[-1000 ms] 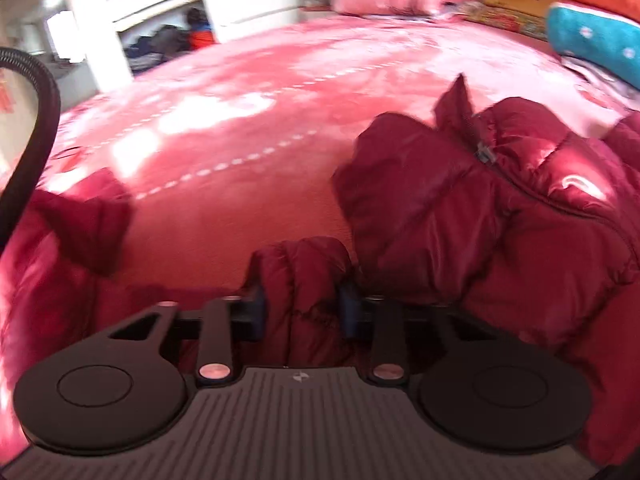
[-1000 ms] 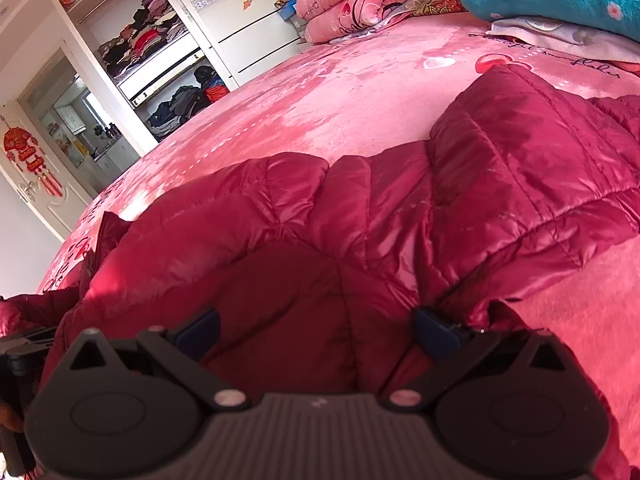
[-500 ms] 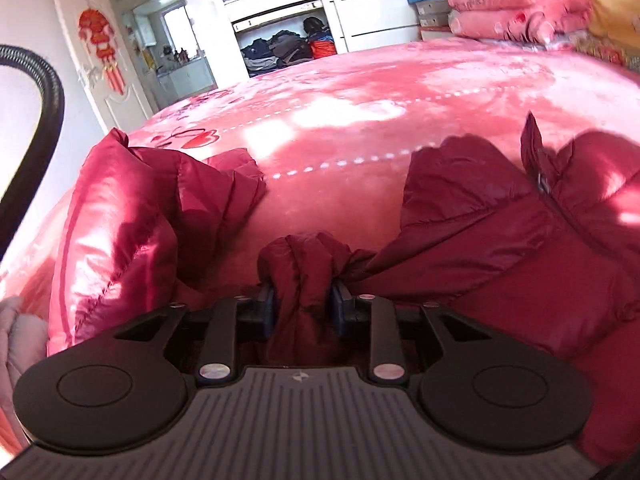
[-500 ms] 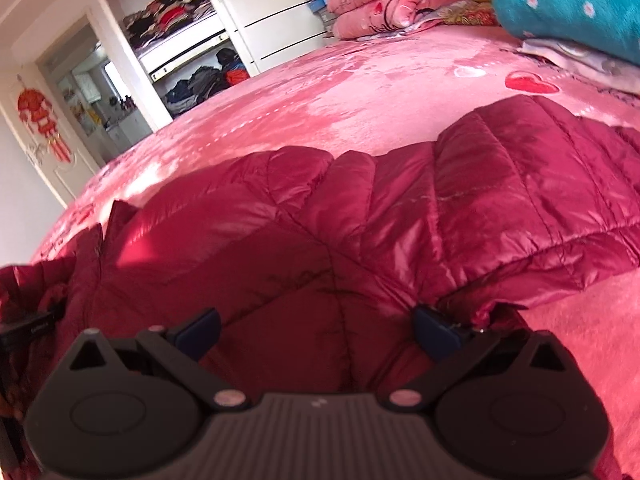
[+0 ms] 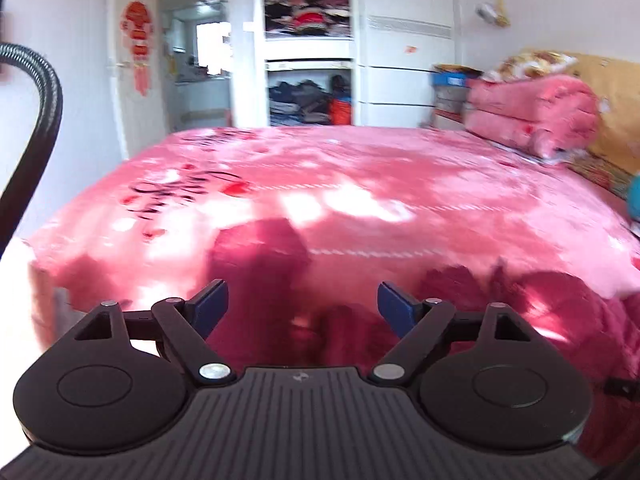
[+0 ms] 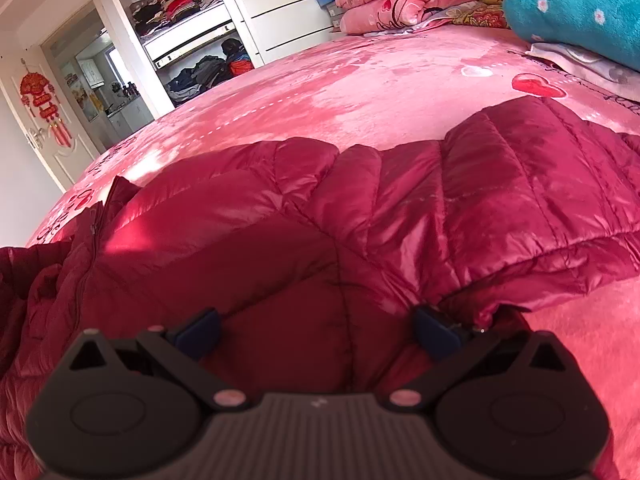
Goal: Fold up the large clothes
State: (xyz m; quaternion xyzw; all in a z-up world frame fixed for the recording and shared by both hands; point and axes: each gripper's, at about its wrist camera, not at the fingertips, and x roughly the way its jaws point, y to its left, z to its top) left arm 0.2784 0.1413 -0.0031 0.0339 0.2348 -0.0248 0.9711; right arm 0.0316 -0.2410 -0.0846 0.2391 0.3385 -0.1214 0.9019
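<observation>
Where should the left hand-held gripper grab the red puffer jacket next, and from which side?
Likely the zipper edge of the jacket, approached from the jacket's left: it stands up as a thin ridge the opening left hand-held gripper could pinch.

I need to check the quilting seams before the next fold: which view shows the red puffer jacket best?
The right wrist view: the red puffer jacket fills it, sharp, seams and zipper visible. The left wrist view shows only a blurred dark-red patch low on the pink bedspread.

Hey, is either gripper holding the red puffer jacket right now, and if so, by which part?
Neither. The left gripper is opening, nothing between its fingers. The right gripper stands open over the jacket, its pads not pinching it.
</observation>
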